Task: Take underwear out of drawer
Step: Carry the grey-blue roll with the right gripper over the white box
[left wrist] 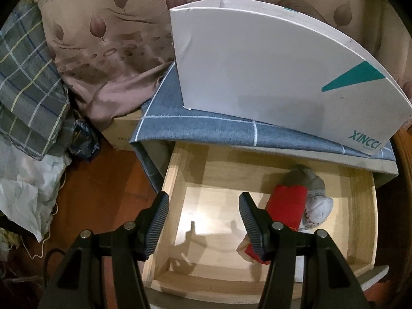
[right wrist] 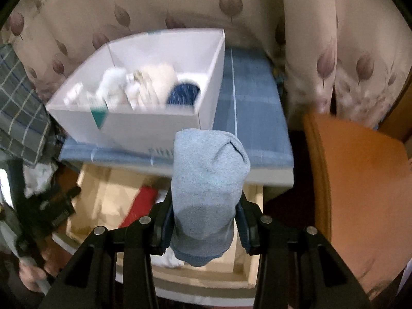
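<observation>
The wooden drawer (left wrist: 177, 180) stands pulled open under a blue-covered cabinet top (left wrist: 206, 126). In it lie a rolled red piece of underwear (left wrist: 285, 208), a grey roll (left wrist: 306, 177) and a white roll (left wrist: 319, 206). My left gripper (left wrist: 203, 221) is open and empty over the drawer's left part. My right gripper (right wrist: 203, 224) is shut on a rolled light blue piece of underwear (right wrist: 208, 180) and holds it above the drawer (right wrist: 247, 278). The red piece also shows in the right wrist view (right wrist: 141, 206).
A white cardboard box (left wrist: 257, 64) stands on the cabinet top; in the right wrist view it (right wrist: 154, 126) holds several rolled garments. A leaf-patterned curtain (left wrist: 103, 38) hangs behind. Plaid cloth (left wrist: 28, 90) lies to the left, an orange-brown board (right wrist: 360, 193) to the right.
</observation>
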`<state>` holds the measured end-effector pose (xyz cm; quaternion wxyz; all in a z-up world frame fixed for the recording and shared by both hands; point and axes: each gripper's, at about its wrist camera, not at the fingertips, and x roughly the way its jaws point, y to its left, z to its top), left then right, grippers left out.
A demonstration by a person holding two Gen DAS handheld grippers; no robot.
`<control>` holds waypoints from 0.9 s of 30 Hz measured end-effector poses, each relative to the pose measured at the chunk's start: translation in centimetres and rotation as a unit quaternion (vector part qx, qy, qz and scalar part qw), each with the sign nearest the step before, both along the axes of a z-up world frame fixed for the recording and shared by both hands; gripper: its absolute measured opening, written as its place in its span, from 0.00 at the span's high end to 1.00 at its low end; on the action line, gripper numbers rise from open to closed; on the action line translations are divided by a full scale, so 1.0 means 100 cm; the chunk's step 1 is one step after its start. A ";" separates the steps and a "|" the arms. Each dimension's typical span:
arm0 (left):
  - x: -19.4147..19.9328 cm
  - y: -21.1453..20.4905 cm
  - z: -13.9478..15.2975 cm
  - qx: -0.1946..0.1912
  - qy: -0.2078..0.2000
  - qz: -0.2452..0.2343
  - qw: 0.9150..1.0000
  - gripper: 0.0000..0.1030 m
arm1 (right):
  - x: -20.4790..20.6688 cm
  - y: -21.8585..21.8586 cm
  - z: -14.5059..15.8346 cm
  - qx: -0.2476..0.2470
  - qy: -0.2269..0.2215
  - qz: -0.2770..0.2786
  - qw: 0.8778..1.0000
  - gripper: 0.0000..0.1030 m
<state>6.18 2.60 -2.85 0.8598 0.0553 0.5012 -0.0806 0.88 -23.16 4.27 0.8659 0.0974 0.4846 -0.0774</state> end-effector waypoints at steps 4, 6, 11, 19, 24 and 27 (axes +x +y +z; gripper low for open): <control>-0.001 -0.002 0.000 0.002 -0.002 -0.003 1.000 0.44 | 0.020 0.001 0.034 -0.010 -0.032 0.001 0.999 0.63; 0.000 -0.001 0.001 0.000 0.000 -0.002 1.000 0.44 | 0.033 0.001 0.048 -0.004 -0.045 0.001 0.999 0.63; 0.002 0.001 0.000 -0.001 0.004 0.000 1.000 0.44 | 0.063 0.008 0.067 -0.008 -0.056 0.009 0.998 0.63; 0.003 0.000 -0.001 0.000 0.006 0.004 1.000 0.44 | 0.114 0.022 0.059 -0.017 -0.032 0.027 0.999 0.62; 0.004 0.003 -0.002 -0.006 0.010 0.007 1.000 0.44 | 0.141 0.025 0.033 -0.024 0.001 0.023 0.999 0.62; 0.004 0.004 -0.003 -0.006 0.010 0.008 1.000 0.44 | 0.152 0.025 0.020 -0.023 0.013 0.021 0.999 0.62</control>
